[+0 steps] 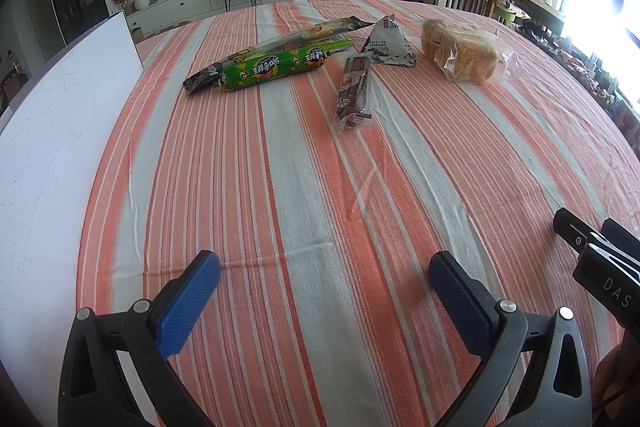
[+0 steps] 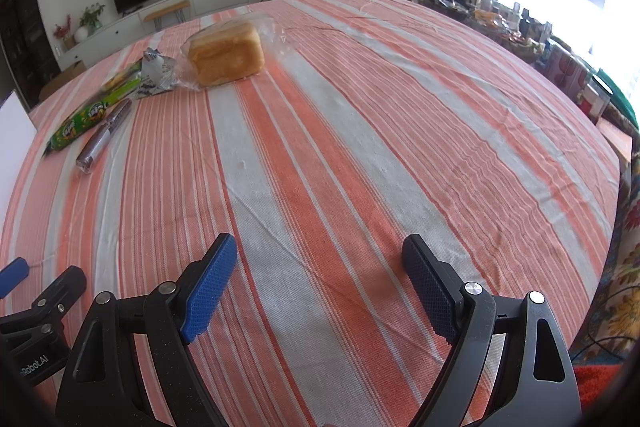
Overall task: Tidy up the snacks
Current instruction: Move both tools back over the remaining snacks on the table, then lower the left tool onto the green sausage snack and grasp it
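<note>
Several snacks lie in a loose group on the far half of the striped tablecloth point(image 1: 304, 195). A green tube-shaped pack point(image 1: 276, 63) lies against a long dark and green packet point(image 1: 304, 34). A brown bar in clear wrap point(image 1: 353, 87) lies in front of a grey triangular pack point(image 1: 390, 45). A bagged loaf of bread point(image 1: 460, 51) sits furthest right. My left gripper point(image 1: 324, 263) hovers open over bare cloth, well short of them. The right gripper point(image 2: 318, 247) is open too, empty, with the loaf point(image 2: 228, 55), the brown bar point(image 2: 105, 135) and the green tube point(image 2: 82, 123) far off to its upper left.
A white board point(image 1: 60, 131) lies along the table's left side. Part of the right gripper's body point(image 1: 600, 259) shows at the right edge of the left wrist view. Chairs, a TV cabinet and a cluttered side table point(image 2: 480, 11) stand beyond the far edge.
</note>
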A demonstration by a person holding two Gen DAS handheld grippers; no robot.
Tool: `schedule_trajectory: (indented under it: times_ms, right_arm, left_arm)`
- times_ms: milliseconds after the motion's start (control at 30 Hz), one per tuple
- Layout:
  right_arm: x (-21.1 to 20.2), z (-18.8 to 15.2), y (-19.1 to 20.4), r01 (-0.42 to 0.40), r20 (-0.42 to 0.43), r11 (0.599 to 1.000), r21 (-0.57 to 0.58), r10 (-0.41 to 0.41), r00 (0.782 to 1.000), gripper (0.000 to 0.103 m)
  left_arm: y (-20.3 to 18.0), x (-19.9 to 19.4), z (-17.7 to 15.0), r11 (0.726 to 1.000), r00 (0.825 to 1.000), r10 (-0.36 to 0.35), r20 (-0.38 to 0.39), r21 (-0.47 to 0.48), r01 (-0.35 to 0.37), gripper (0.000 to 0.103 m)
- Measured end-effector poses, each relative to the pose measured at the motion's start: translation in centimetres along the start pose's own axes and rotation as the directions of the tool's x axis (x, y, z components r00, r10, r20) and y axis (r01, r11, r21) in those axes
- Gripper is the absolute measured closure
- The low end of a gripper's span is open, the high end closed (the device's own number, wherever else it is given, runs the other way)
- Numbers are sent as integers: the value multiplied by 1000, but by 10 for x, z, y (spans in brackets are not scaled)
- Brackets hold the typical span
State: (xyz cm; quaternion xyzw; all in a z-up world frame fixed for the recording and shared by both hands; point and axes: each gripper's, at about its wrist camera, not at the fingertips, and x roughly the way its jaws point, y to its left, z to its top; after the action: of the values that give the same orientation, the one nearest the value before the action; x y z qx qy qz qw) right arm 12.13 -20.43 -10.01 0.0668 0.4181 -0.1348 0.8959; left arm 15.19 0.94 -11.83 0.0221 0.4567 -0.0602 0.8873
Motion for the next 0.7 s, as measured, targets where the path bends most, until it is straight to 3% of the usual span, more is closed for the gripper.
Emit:
schedule_trajectory:
  times_ms: [400, 567, 700]
  right_arm:
    - [0, 0, 0, -1, 0, 1000, 0, 1, 1000, 16]
    - [0, 0, 0, 0, 0, 1000, 0, 0, 1000, 16]
    - [0, 0, 0, -1, 0, 1000, 0, 1, 1000, 15]
  left_arm:
    - [0, 0, 1, 1000, 1000, -3, -7, 6, 3, 0]
    - [6, 0, 7, 999, 989, -32, -144, 36, 37, 0]
    - [16, -14, 18, 996, 979, -89, -182, -3, 90, 0]
